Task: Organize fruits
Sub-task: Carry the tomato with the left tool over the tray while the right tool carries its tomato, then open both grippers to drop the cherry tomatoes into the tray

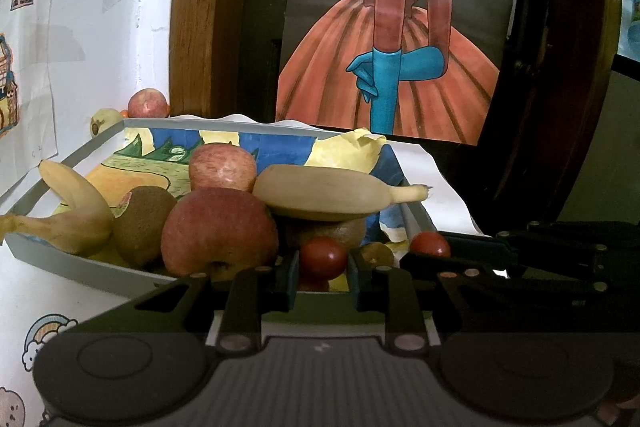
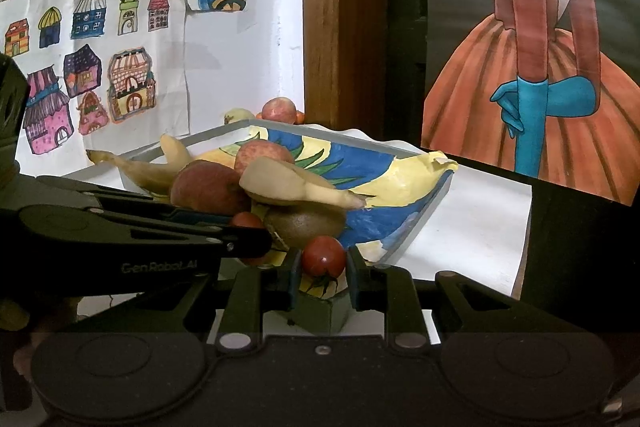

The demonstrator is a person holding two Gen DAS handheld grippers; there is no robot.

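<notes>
A grey tray (image 1: 60,255) lined with a painted sheet holds two red apples (image 1: 219,229), two bananas (image 1: 332,193) and kiwis (image 1: 140,223). In the left wrist view, my left gripper (image 1: 322,269) is shut on a cherry tomato (image 1: 322,258) at the tray's near edge. My right gripper (image 2: 323,265) is shut on another cherry tomato (image 2: 323,255) with a green stem, over the tray's near corner (image 2: 320,311). Each gripper also appears in the other's view, the right gripper's arm (image 1: 520,255) on the right and the left gripper's arm (image 2: 160,227) on the left.
Behind the tray, by the wall, lie another apple (image 1: 147,103) and a pale pear (image 1: 102,121). A wooden frame (image 1: 200,11) and a large dress drawing (image 1: 392,67) stand behind. White paper (image 2: 472,227) covers the table right of the tray.
</notes>
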